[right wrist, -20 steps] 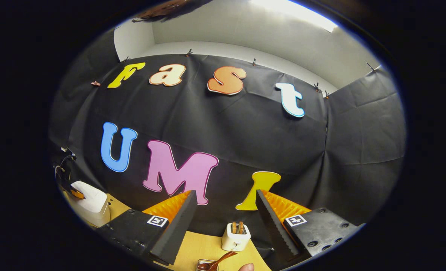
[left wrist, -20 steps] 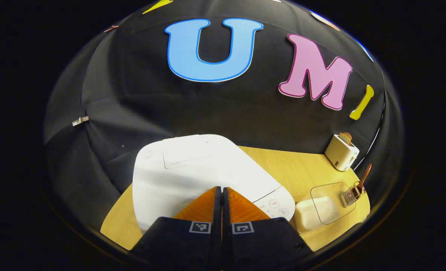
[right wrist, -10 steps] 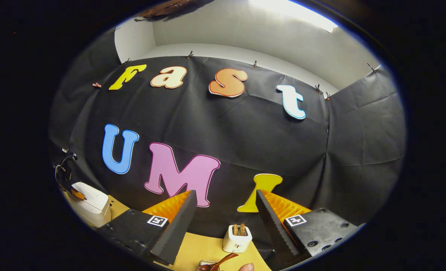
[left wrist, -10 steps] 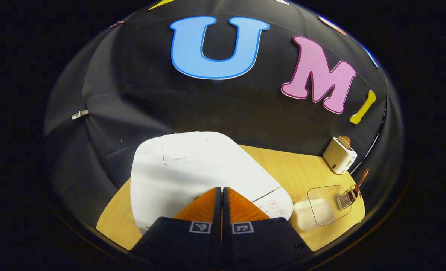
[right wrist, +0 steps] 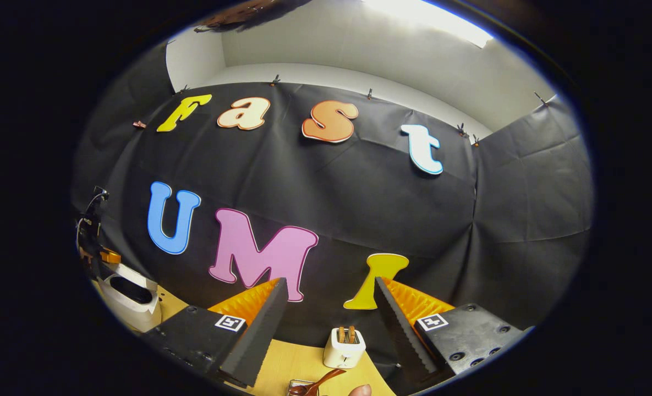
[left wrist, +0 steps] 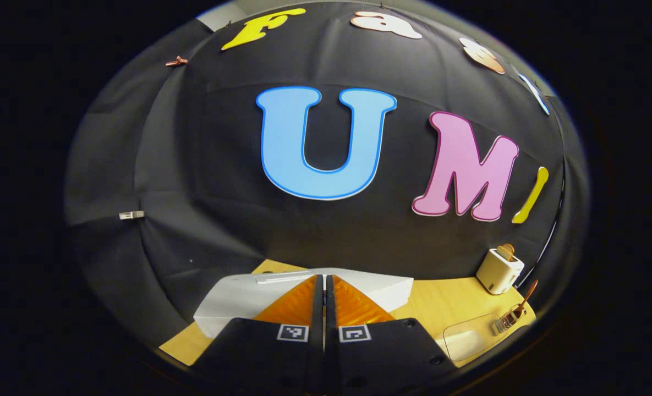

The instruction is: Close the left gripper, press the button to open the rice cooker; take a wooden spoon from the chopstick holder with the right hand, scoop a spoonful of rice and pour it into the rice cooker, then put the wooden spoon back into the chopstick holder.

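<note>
My left gripper is shut with nothing between its fingers, held just over the white rice cooker, whose lid shows edge-on right behind the fingertips. In the right gripper view the rice cooker stands at the far left with a dark gap under its lid, and the left gripper hangs above it. My right gripper is open and empty, pointing at the wall above the table. The wooden spoon leans in the metal chopstick holder below it. In the left gripper view the wooden spoon sticks up at the far right.
A white toaster stands at the back of the wooden table. In the left gripper view the toaster is at the right, with a clear rice container in front of the chopstick holder. A fingertip shows at the bottom edge.
My left gripper has tilted up and risen, still shut. The rice cooker's lid has lifted, showing a dark gap. The right gripper has hardly moved.
</note>
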`<action>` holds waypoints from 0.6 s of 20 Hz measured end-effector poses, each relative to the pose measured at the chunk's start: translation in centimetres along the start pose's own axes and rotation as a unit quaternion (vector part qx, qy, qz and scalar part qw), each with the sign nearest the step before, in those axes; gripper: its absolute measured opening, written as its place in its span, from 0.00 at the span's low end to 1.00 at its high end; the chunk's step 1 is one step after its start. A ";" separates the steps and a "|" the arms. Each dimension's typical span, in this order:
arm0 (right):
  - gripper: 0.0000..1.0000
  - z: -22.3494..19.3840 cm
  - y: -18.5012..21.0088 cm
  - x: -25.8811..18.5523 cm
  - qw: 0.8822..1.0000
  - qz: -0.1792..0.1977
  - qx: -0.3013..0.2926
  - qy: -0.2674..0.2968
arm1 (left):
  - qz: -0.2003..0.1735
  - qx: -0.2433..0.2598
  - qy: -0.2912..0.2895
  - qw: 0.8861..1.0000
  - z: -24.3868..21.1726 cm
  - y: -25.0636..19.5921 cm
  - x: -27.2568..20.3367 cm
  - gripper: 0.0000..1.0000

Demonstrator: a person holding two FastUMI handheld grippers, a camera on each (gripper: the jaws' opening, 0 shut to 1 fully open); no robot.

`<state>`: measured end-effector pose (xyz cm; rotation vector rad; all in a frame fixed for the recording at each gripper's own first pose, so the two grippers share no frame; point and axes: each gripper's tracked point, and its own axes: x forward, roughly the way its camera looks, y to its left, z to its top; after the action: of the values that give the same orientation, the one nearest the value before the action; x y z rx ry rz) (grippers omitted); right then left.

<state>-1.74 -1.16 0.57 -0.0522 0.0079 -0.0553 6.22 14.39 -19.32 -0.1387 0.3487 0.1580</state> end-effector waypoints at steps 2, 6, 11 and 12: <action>0.97 0.1 -0.2 -0.1 1.000 -0.002 0.001 0.000 | 0.010 0.001 -0.016 1.000 0.9 0.3 -0.3 0.06; 0.97 -0.2 -0.5 -0.1 1.000 -0.004 0.005 0.003 | 0.022 0.006 -0.037 0.999 2.1 0.7 -1.0 0.06; 0.97 -1.5 -0.3 0.0 1.000 0.005 0.022 0.019 | 0.025 0.000 -0.051 0.998 2.9 0.8 -2.8 0.05; 0.97 -1.9 -0.3 0.0 0.999 0.008 0.029 0.024 | 0.022 0.000 -0.054 0.998 3.1 0.7 -3.3 0.05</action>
<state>-1.73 -1.53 -1.34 0.0070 0.0541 -0.0405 4.08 15.13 -15.39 -0.1221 0.2432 0.2074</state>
